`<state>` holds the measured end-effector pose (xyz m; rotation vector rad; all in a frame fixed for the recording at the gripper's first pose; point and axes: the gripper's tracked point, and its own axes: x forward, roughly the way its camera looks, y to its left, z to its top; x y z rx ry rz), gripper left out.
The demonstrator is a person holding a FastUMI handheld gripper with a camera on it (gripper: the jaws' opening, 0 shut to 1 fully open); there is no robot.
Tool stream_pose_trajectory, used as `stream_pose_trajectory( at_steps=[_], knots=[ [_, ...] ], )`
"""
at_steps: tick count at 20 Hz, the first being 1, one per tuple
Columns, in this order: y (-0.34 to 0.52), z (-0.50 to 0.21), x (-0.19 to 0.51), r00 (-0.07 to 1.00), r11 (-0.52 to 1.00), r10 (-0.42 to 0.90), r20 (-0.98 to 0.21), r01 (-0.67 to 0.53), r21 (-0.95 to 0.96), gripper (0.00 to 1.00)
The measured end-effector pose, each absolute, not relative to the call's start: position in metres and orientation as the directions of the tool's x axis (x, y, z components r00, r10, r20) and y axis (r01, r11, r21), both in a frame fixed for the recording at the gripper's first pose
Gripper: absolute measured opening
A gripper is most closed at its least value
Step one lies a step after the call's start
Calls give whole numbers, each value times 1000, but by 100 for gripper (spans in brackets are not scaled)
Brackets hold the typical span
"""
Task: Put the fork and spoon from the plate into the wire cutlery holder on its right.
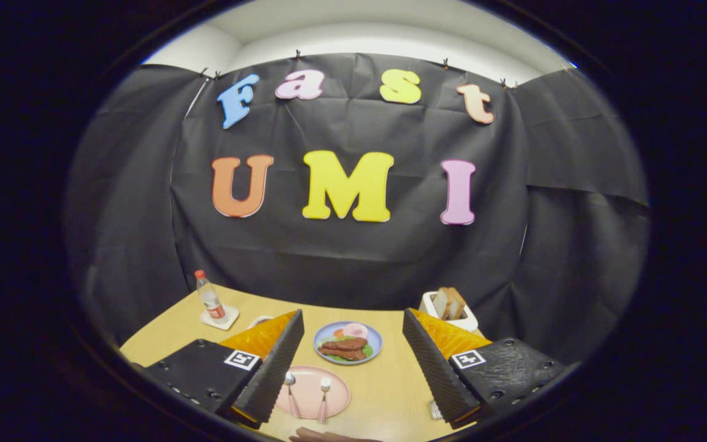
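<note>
The desk (384, 387) is a pale wooden surface that runs from the booth's dark cloth wall toward the camera and carries everything else. Above it the gripper (353, 374) hangs with its 2 fingers spread wide apart, released and grasping nothing; the gap between them is bare desk and crockery.

The pink plate (313, 393) lies low between the fingers, close against the inner edge of the left one, which covers its left rim. Beyond it, nearer the wall and about midway between the fingers, sits a blue plate (348, 342) with brown sausage-like pieces, some green and a pale round slice.

At the far right of the desk, past the right finger, stands a white holder (450, 312) with slices of toast upright in it. At the far left a small clear bottle (210, 299) with a red cap stands on a white coaster (219, 318).

On the pink plate rest the spoon (291, 391) and the fork (324, 399), side by side and apart, heads toward the wall, pink handles toward the camera. A little wire thing (434, 410) peeks out just beside the right finger's tip; I cannot tell for sure that it is the cutlery holder.
</note>
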<state>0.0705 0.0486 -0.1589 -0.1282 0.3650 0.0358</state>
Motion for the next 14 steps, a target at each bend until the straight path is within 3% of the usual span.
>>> stream_pose_trajectory(
  at_steps=[6, 14],
  knots=[
    [69, -274, 81, 835, 977, 27, -550, -138, -160, 96],
    [61, -415, 69, 616, 981, -58, -786, -113, -160, 93]
  ],
)
